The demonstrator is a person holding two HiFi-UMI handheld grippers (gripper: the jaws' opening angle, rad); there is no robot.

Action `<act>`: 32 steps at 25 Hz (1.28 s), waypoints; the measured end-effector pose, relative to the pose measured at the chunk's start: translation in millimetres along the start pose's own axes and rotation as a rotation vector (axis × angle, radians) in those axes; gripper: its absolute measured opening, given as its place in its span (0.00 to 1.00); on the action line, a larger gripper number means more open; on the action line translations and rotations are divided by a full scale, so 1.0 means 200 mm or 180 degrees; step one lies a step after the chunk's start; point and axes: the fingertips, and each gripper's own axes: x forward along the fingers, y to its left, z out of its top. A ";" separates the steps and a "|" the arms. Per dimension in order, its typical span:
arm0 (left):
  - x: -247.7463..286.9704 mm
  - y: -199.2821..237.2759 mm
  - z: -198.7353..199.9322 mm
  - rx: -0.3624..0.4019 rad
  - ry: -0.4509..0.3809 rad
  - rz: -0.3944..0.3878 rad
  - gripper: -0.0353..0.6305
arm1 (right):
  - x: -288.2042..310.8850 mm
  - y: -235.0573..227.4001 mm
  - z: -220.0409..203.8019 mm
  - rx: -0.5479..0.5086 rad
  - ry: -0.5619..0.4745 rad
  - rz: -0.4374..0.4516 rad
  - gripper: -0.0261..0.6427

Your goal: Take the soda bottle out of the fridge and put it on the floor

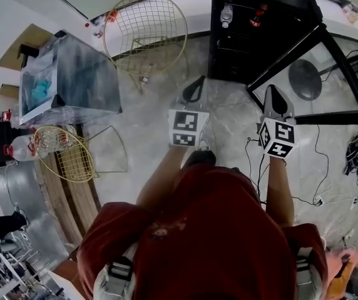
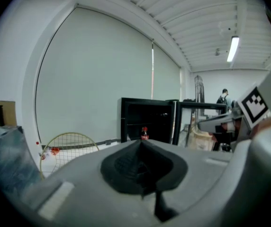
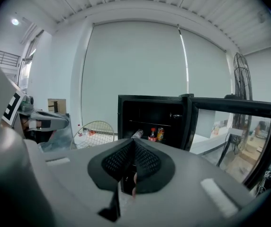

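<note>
The black fridge (image 1: 241,36) stands open ahead, its glass door (image 1: 320,61) swung out to the right. On its shelf stands the soda bottle (image 1: 257,16) with a red cap, which also shows in the left gripper view (image 2: 144,134) and the right gripper view (image 3: 152,135). Beside it are a can (image 3: 160,134) and a clear bottle (image 1: 227,14) lying down. My left gripper (image 1: 199,81) and right gripper (image 1: 273,90) are held side by side, short of the fridge and pointing at it. Both are shut with nothing in them, the left gripper's (image 2: 141,142) and the right gripper's (image 3: 133,141) pads meeting.
A round wire chair (image 1: 144,27) stands left of the fridge. Further left are a wrapped box (image 1: 66,80), a second wire basket (image 1: 63,152) and a water bottle (image 1: 22,147). Cables (image 1: 329,186) lie on the marble floor at the right. A fan (image 1: 305,79) shows through the door.
</note>
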 end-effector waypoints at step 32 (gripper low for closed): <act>0.83 0.00 0.17 0.0086 -0.0069 0.0244 0.05 | 0.70 -0.58 0.16 0.0199 -0.0244 0.0077 0.04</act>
